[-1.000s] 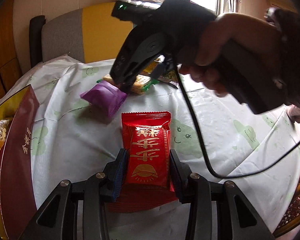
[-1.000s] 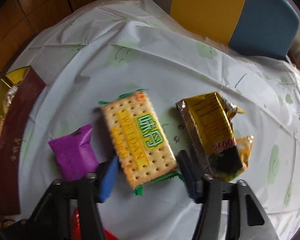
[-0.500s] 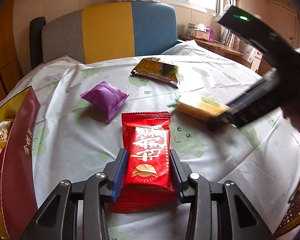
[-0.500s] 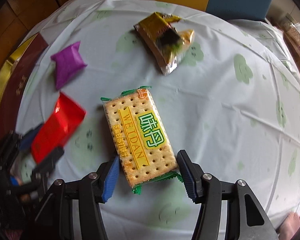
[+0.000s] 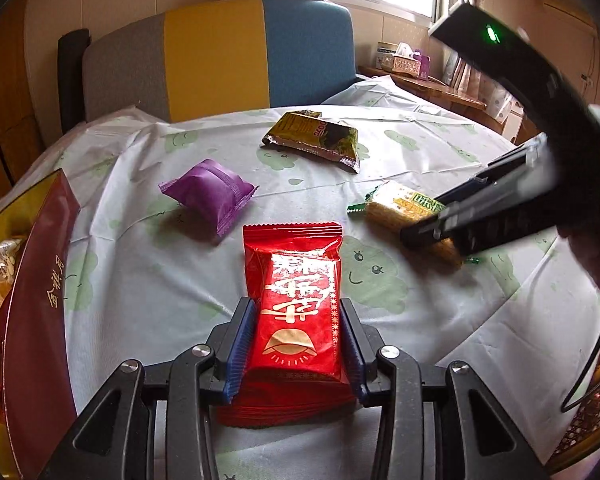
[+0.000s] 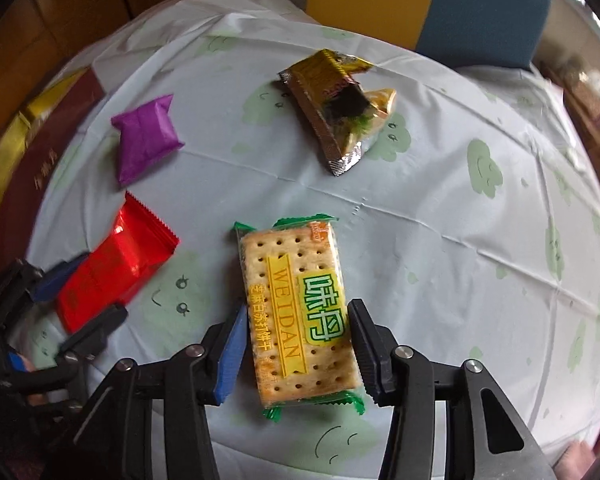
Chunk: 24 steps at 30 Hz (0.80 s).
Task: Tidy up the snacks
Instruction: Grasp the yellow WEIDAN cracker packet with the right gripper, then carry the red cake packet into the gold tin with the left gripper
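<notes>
Daylit round tabletop point(image 6: 440, 208): left gripper point(image 5: 296, 344) clamps the red packet point(image 5: 296, 304), right gripper's point(image 6: 296, 344) jaws are closing around the cracker pack point(image 6: 296, 304), likely lifted next toward the box point(image 5: 32, 300) at the left edge.

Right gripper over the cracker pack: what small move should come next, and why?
Probably finish closing. The right gripper straddles the cracker pack, which lies flat on the tablecloth, and its jaws are closing with a sliver of cloth still showing beside each. Once the pads bite, lift. The left gripper already clamps the red packet.
</notes>
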{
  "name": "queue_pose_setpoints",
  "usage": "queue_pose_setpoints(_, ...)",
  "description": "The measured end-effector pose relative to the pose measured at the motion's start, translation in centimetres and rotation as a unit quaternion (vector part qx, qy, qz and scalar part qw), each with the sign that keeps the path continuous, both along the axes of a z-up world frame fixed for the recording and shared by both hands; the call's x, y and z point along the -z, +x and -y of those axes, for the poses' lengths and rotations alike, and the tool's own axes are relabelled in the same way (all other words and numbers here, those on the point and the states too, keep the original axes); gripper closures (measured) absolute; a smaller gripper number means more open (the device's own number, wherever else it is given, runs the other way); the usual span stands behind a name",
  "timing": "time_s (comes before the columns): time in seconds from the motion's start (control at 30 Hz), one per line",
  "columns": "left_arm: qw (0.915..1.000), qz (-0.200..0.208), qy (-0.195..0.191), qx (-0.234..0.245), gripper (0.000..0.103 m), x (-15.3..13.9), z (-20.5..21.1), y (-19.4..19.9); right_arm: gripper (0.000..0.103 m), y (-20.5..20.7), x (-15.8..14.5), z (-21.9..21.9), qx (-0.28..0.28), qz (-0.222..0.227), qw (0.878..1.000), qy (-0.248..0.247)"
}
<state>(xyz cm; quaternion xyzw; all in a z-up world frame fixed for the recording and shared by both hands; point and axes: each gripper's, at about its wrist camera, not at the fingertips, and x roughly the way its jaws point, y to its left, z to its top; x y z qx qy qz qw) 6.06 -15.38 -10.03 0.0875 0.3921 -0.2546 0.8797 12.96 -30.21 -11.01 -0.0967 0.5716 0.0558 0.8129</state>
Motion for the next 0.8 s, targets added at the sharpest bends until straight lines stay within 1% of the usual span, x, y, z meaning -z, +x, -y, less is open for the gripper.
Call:
queue_pose_setpoints(0.03,0.9999,-0.011,-0.005,-0.002,0.062,-0.1,-0.1,0.3,0.055,0.0,0.0,-0.2,-0.003,0.003,1.0,-0.005)
queue_pose_setpoints(0.1,0.9995,-0.029,-0.015,-0.005,0.063,-0.3,-0.4,0.7,0.055,0.1,0.1,0.2,0.002,-0.003,1.0,0.005)
queue_pose_setpoints(0.17,0.9982,-0.052,-0.03,-0.009,0.064,-0.6,-0.8,1.2,0.054,0.4,0.3,0.8,0.01,-0.012,1.0,0.021)
queue_pose_setpoints(0.23,0.9958,-0.075,-0.049,-0.015,0.064,-0.9,-1.4,1.5,0.053,0.3,0.4,0.9,0.008,-0.012,1.0,0.02)
queue_pose_setpoints(0.33,0.9931,-0.09,-0.072,-0.021,0.064,-1.5,-2.3,1.4,0.053,0.2,0.3,1.2,0.004,-0.01,1.0,0.015)
queue_pose_setpoints(0.37,0.993,-0.087,-0.076,-0.021,0.064,-1.9,-2.5,1.1,0.053,-0.3,0.5,1.1,0.004,-0.01,1.0,0.016)
queue_pose_setpoints(0.47,0.993,-0.082,-0.083,-0.018,0.064,-3.1,-3.0,0.6,0.053,-0.2,0.6,0.9,-0.004,-0.006,1.0,0.009)
queue_pose_setpoints(0.53,0.9929,-0.077,-0.089,-0.019,0.064,-4.0,-3.5,0.2,0.053,-0.6,0.7,0.5,-0.015,0.002,1.0,-0.004)
queue_pose_setpoints(0.6,0.9926,-0.075,-0.092,-0.023,0.064,-4.8,-4.1,0.0,0.055,-1.9,0.7,-0.8,-0.028,0.012,0.999,-0.024)
queue_pose_setpoints(0.7,0.9929,-0.063,-0.095,-0.035,0.064,-6.1,-5.4,-0.1,0.056,-2.6,0.6,-2.0,-0.053,0.03,0.996,-0.06)
queue_pose_setpoints(0.73,0.9924,-0.062,-0.098,-0.043,0.064,-6.5,-6.1,-0.1,0.056,-2.6,0.6,-2.1,-0.054,0.032,0.996,-0.063)
queue_pose_setpoints(0.8,0.9906,-0.058,-0.105,-0.065,0.064,-7.3,-7.6,0.3,0.056,-2.5,0.6,-1.9,-0.047,0.028,0.997,-0.052)
